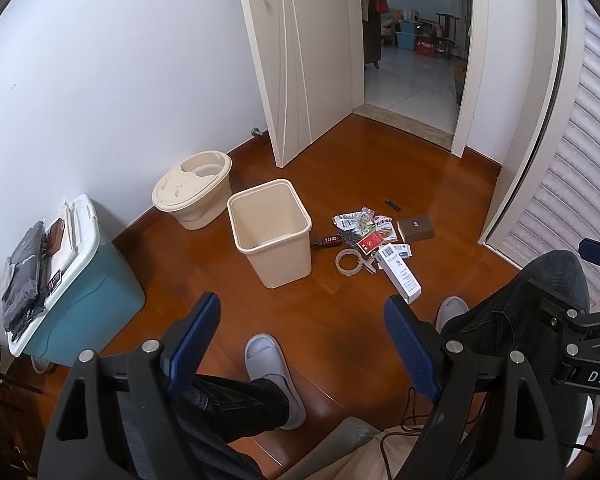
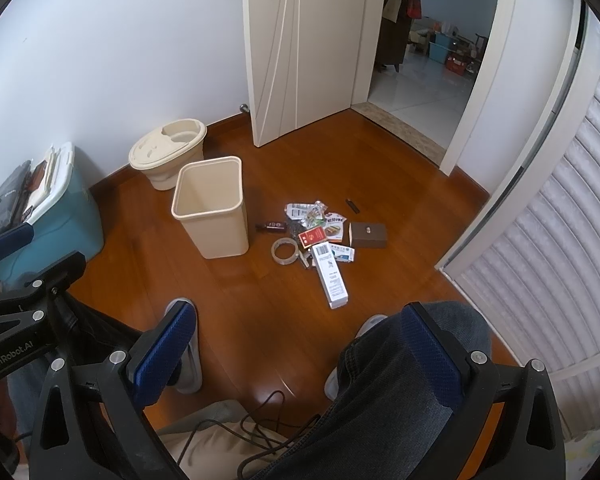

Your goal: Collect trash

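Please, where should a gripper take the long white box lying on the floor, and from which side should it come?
Grip the long white box across its narrow width, near its free end, the one pointing toward the person, coming down from above. It lies flat on the floor, and its far end touches the other trash, so the near half is probably easiest. Both grippers are open and empty.

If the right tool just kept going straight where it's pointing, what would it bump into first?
Probably the bare brown wooden floor, just short of the long white cardboard box at the near edge of the litter. Nothing stands between the open right tool and there; depth is uncertain.
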Demonstrator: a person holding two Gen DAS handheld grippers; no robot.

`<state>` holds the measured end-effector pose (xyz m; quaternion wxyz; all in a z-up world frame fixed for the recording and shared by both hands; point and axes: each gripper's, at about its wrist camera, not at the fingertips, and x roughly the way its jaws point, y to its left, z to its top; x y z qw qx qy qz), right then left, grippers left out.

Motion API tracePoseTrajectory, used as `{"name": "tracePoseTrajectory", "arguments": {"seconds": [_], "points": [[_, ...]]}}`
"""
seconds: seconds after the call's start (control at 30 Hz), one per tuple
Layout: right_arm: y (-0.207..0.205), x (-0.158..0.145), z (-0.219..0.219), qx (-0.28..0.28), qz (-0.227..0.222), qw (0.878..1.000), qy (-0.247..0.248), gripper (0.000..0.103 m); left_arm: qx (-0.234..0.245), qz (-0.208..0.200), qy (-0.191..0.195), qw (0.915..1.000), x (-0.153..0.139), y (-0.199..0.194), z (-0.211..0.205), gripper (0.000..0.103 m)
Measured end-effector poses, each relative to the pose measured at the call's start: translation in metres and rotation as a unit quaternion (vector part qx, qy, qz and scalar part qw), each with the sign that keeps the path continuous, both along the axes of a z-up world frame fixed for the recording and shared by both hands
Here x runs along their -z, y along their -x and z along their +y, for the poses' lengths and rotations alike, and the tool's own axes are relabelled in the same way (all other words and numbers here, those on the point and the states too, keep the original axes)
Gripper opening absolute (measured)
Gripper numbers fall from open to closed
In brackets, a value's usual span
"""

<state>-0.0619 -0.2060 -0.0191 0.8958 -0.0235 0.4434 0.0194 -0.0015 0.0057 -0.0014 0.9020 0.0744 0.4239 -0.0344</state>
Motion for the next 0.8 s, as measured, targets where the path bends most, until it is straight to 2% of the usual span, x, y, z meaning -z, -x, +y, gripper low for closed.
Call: {"name": "tracePoseTrajectory", "arguments": {"seconds": [0.8], "points": [[-0.0019,-0.0028,0.0020,-0.003,-0.002,1.000,0.001,0.103,0.001,0.000,0.000,1.0000,-0.0040,-0.0027,-0.0024,0.084]]}}
